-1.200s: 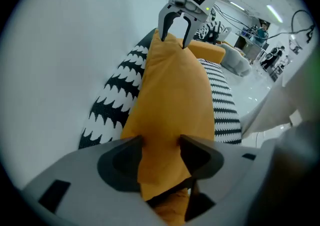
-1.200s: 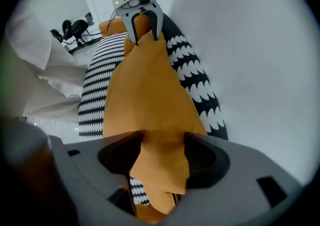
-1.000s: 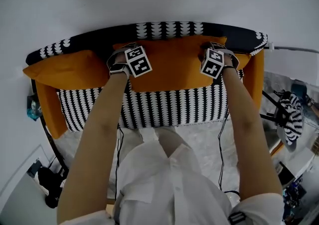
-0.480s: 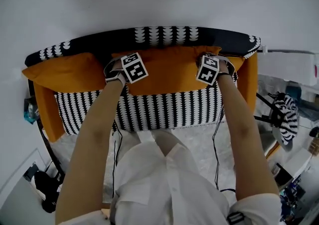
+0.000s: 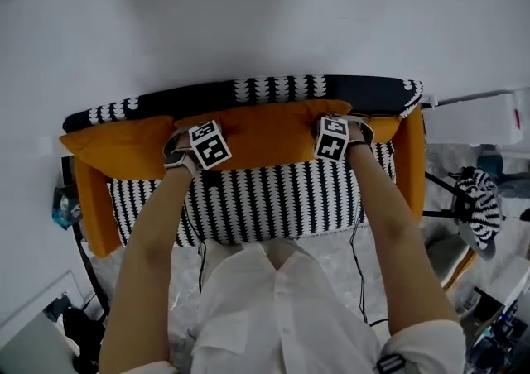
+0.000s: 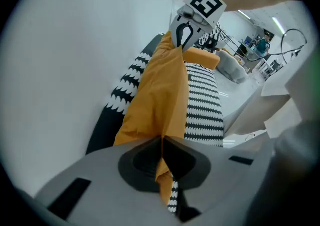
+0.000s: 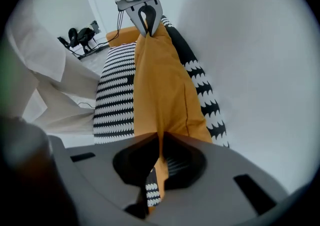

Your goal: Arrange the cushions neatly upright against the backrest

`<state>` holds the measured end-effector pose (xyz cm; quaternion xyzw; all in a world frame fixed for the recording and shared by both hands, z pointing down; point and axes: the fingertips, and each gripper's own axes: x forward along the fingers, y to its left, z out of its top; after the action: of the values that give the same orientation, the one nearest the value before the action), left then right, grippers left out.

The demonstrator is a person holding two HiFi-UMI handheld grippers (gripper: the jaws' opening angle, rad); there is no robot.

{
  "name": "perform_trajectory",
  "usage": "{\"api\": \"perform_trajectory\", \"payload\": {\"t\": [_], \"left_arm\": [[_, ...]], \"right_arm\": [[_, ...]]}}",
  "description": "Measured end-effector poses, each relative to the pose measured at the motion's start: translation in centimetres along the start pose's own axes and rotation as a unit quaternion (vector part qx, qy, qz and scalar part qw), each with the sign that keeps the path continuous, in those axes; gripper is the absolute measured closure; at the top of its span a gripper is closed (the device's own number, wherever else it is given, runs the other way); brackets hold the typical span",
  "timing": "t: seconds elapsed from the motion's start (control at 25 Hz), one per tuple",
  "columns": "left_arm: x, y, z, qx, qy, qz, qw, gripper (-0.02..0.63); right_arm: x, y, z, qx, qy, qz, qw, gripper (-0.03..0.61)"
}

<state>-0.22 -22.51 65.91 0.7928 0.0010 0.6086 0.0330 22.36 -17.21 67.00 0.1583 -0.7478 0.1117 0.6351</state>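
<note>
Top edge of middle orange cushion (image 5: 265, 136), pinched in closed left gripper (image 6: 162, 146) and right gripper (image 7: 159, 142) (one near each end)

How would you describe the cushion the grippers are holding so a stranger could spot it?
Find the black-and-white patterned sofa against the white wall. Along its backrest stands the orange middle cushion. Unlike the orange end cushion at the left, its top edge is pinched by the left gripper and the right gripper.

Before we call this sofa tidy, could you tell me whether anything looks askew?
The left orange cushion lies slumped at the sofa's end, its corner jutting past the frame, not upright against the backrest.
</note>
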Motion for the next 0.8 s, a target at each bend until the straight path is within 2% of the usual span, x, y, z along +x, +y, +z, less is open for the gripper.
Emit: {"api": "perform_trajectory", "payload": {"t": [0.16, 0.4, 0.56, 0.68, 0.8], "left_arm": [[-0.1, 0.3, -2.7, -0.029, 0.013, 0.0, 0.9995, 0.591], [1.4, 0.3, -3.0, -0.02, 0.023, -0.007, 0.9995, 0.591], [1.1, 0.5, -2.3, -0.013, 0.006, -0.007, 0.9999, 0.591], [1.0, 0.3, -2.7, -0.031, -0.011, -0.008, 0.9994, 0.589], [1.0, 0.8, -2.6, -0.047, -0.027, 0.0, 0.9985, 0.555]], "right_arm": [[2.1, 1.5, 1.9, 0.003, -0.003, 0.009, 1.0, 0.561], [3.3, 1.9, 1.2, 0.008, 0.02, 0.019, 1.0, 0.561], [2.7, 1.0, 0.9, 0.02, 0.022, 0.013, 0.999, 0.553], [2.9, 1.0, 1.1, 0.032, 0.025, 0.0, 0.999, 0.527], [3.0, 0.4, 1.3, 0.044, 0.024, -0.008, 0.999, 0.499]]}}
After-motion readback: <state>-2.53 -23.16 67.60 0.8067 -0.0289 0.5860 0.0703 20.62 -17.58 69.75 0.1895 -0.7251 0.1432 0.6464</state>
